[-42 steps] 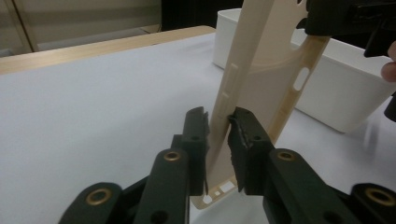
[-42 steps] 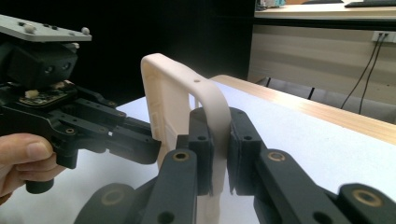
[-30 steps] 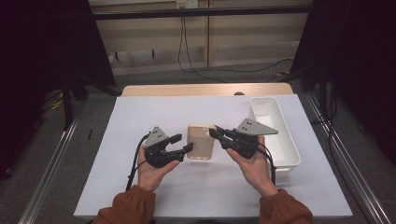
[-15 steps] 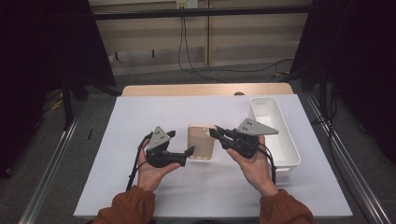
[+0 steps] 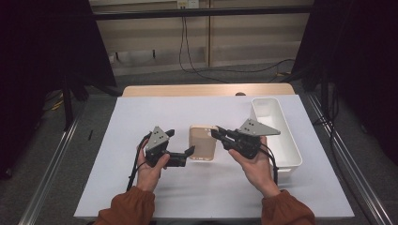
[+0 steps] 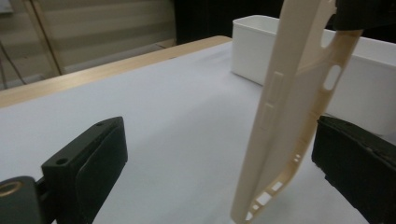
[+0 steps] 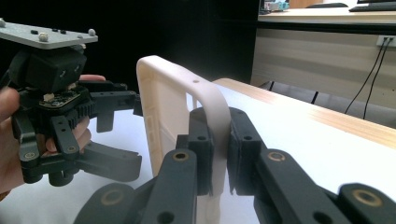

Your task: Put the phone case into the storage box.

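A cream phone case (image 5: 202, 142) is held above the white surface (image 5: 141, 108), between the two grippers. The fingers of the right gripper (image 5: 219, 134) are pinched on its right edge. The fingers of the left gripper (image 5: 180, 143) have just been opening and are now spread wide, with the case standing between them, probably without touching. A white bin (image 5: 281, 136) is placed near the right hand.

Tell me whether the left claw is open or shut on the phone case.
Open. The left claw stands spread, having just been opening; the phone case hangs between its pads untouched, pinched by the right claw.
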{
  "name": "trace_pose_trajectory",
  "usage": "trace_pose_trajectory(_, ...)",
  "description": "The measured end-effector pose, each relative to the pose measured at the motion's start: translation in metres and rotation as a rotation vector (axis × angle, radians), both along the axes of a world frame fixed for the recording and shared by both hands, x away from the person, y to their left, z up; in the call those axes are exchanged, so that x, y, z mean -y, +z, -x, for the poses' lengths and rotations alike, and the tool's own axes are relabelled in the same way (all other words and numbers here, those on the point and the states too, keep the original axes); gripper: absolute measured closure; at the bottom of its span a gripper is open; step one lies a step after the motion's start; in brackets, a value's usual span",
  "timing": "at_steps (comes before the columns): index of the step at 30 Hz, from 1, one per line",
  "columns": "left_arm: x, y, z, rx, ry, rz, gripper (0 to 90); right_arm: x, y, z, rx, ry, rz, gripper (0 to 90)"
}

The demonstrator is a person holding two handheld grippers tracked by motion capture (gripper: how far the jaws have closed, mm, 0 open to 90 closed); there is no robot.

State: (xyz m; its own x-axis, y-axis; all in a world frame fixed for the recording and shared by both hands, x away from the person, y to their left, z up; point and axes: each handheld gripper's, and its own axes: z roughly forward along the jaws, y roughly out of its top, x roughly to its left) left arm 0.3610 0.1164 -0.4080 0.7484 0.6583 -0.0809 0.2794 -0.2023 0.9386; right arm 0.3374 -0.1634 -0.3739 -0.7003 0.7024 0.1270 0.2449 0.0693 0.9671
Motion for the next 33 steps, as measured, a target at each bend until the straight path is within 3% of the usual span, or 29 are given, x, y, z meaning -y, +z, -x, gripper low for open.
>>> trace_pose_trajectory(6, -0.005, -0.001, -0.001, 0.014, 0.019, 0.034, 3.6, 0.005, 0.001, 0.000, 0.007, -0.010, 0.000, 81.6)
trace_pose_trajectory(10, -0.010, -0.002, -0.001, 0.048, 0.036, 0.048, 3.6, 0.009, 0.001, 0.002, 0.010, -0.016, -0.004, 81.6)
trace_pose_trajectory(17, -0.019, -0.006, 0.000, 0.074, 0.067, 0.114, 4.8, 0.016, 0.000, 0.004, 0.011, -0.032, -0.008, 81.6)
trace_pose_trajectory(19, -0.022, -0.005, 0.001, 0.088, 0.060, 0.099, 4.7, 0.020, 0.001, 0.005, 0.012, -0.039, -0.010, 81.6)
trace_pose_trajectory(21, -0.025, -0.005, 0.003, 0.082, 0.069, 0.119, 4.7, 0.021, 0.002, 0.005, 0.014, -0.041, -0.011, 81.6)
trace_pose_trajectory(33, -0.047, -0.005, 0.014, 0.078, 0.087, 0.098, 2.9, 0.030, 0.005, 0.007, 0.024, -0.053, -0.012, 81.6)
